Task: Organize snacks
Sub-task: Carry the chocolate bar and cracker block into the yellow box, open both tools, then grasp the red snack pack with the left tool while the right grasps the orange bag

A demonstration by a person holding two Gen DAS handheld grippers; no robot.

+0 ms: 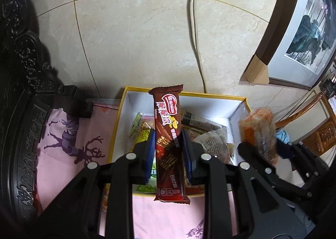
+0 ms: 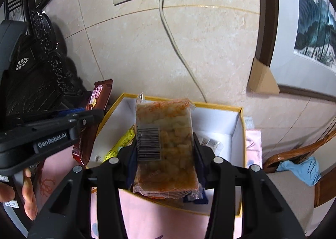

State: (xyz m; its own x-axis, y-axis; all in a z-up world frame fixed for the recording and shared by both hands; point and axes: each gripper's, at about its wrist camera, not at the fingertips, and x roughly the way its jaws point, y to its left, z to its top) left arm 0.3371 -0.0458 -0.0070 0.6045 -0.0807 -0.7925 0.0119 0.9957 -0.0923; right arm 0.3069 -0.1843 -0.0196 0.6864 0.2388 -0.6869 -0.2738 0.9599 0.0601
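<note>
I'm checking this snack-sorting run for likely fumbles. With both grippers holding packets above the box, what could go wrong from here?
1. The wafer bar sits in the left gripper with gaps at the pads; it may slip and land half outside the box.
2. The right gripper pinches a crinkly clear packet by its edges; it could slide out.
3. The grippers are close together and could bump.
</note>
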